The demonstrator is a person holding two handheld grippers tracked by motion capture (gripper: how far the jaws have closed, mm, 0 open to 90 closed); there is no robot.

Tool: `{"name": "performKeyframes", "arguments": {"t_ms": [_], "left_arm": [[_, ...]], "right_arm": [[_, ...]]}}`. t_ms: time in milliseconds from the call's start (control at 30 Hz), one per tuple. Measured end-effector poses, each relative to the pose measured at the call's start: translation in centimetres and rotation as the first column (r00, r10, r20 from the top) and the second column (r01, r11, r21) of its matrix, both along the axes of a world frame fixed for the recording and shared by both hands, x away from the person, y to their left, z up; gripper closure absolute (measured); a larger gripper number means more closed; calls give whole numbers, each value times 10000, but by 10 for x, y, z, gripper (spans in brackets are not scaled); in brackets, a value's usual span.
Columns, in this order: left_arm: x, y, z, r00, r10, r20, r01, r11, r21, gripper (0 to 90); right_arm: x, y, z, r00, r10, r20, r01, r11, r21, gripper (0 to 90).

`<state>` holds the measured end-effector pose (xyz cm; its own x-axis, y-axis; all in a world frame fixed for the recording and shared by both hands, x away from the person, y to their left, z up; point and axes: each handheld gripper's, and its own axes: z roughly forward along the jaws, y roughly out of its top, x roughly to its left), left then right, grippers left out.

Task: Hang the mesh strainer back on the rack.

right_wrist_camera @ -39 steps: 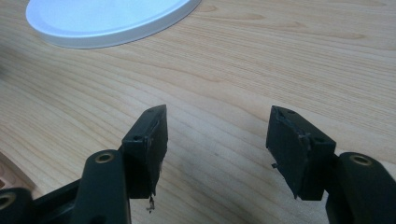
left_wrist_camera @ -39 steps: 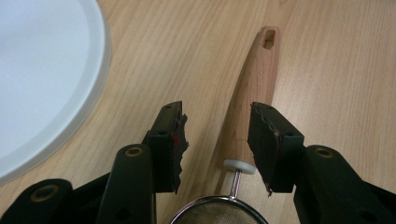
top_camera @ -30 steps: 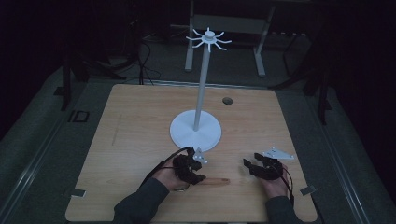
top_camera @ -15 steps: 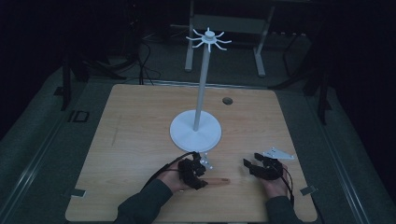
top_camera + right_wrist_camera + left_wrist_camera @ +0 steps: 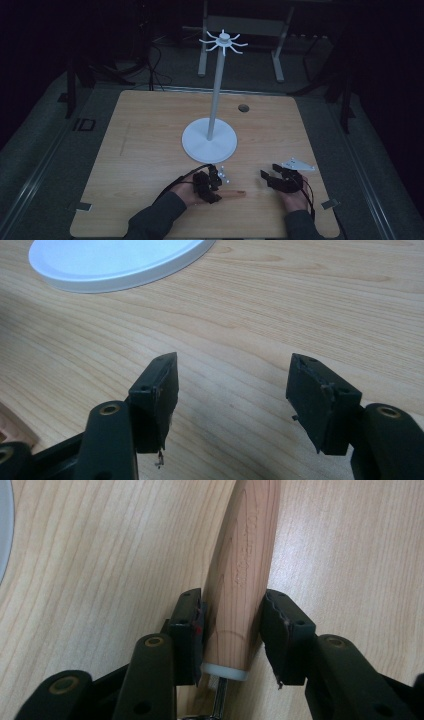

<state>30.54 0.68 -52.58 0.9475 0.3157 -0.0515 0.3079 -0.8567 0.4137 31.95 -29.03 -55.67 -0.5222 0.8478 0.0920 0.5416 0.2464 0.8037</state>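
A wooden tool handle [image 5: 245, 555] lies flat on the table, seen in the high view as a short light stick [image 5: 234, 194] near the front edge. A white collar and a thin metal shaft [image 5: 219, 702] come out of its near end. My left gripper [image 5: 232, 605] is shut on the handle, one pad pressed to each side, and in the high view the left gripper [image 5: 212, 186] sits at the handle's left end. To the right, apart from the handle, my right gripper [image 5: 270, 180] rests low over bare wood. The right gripper [image 5: 232, 372] is open with nothing between its jaws.
A white stand rises from a round base [image 5: 209, 142] at the table's middle, with a tall pole [image 5: 215, 90] topped by a ring of hooks [image 5: 223, 42]. The base's rim [image 5: 115, 260] lies ahead of the right gripper. A dark grommet hole [image 5: 243, 108] is at the back.
My left gripper has slid a little right and toward the front edge, onto the near end of the handle. The handle still lies on the table. The right gripper has stayed put.
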Motion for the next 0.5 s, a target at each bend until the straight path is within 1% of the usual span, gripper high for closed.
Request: {"name": "performKeyframes", "arguments": {"t_ms": [200, 300, 500], "left_arm": [[5, 6, 1, 9986, 509, 149, -513, 9984, 247, 664], [9, 8, 2, 9975, 703, 6, -703, 9971, 299, 665], [13, 4, 2, 9969, 744, -249, -733, 9964, 416, 660]], "right_arm": [[0, 0, 0, 10000, -1, -1, 1, 10000, 1, 371], [0, 0, 0, 10000, -1, 4, 1, 10000, 1, 371], [0, 0, 0, 10000, 0, 4, 0, 10000, -8, 370]]}}
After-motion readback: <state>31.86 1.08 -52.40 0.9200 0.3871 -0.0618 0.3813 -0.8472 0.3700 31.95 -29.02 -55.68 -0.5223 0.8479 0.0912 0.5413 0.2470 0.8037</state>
